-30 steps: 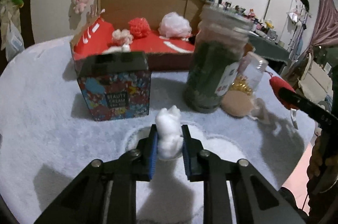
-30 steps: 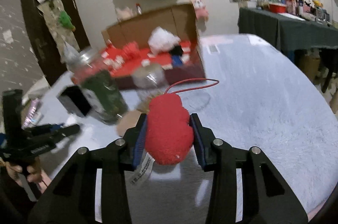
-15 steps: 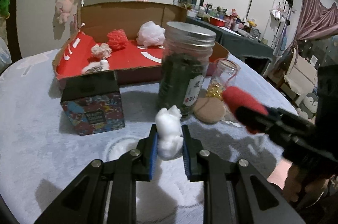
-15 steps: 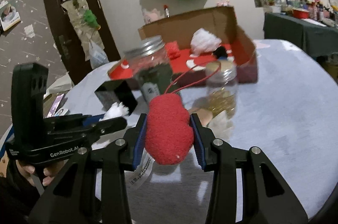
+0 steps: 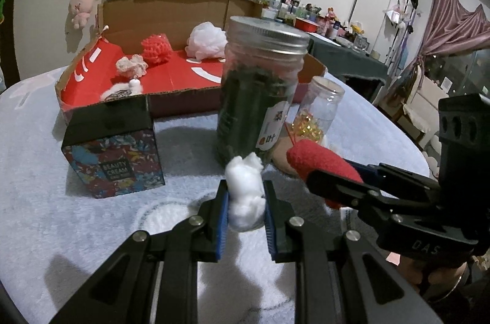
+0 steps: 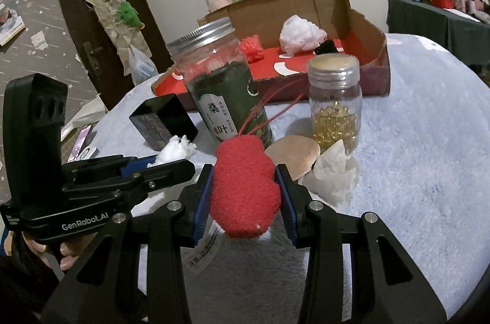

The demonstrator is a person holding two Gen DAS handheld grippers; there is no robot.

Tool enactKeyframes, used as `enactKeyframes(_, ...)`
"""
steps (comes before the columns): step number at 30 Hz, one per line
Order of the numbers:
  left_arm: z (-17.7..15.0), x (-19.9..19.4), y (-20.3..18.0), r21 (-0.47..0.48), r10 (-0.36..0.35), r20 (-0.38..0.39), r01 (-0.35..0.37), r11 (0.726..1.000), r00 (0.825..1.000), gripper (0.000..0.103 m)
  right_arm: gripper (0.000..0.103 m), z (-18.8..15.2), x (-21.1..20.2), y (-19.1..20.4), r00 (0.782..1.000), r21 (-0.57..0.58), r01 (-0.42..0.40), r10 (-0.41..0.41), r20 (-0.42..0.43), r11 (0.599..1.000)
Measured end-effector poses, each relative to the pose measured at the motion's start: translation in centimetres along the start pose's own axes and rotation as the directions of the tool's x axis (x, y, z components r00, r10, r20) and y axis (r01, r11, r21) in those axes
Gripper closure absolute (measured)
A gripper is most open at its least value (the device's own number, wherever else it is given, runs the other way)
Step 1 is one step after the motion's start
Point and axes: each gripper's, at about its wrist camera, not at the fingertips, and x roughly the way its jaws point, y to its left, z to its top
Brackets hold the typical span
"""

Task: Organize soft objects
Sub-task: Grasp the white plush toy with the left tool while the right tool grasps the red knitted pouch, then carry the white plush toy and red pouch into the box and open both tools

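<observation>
Both claws are loaded, left claw [image 5: 246,209] clamped on a white puff [image 5: 245,195], right claw [image 6: 245,195] on a red plush [image 6: 245,186], with the cardboard box [image 5: 159,103] straight ahead beyond the jars.

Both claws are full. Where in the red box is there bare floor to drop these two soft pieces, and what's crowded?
In the cardboard box, the red floor lies bare at the front middle, between the pink crochet piece and the white mesh puff. The left end is crowded. The tall jar blocks the direct line in.
</observation>
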Motion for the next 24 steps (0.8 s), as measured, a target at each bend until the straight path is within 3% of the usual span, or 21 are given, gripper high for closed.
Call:
enactKeyframes(12, -0.5, -0.4, 0.9, -0.016, 0.011, -0.008, -0.012, 1.0, 1.0, 0.082, 0.065, -0.1, -0.4, -0.2, 1.0, -0.014, 0.006, -0.006, -0.011, 1.0)
enactKeyframes(24, -1.4, -3.0, 5.0, -0.061, 0.104, 0.008, -0.103, 0.993, 0.995, 0.082, 0.065, 0.2, -2.8, -3.5, 1.0, 0.02, 0.026, -0.026, -0.006, 0.999)
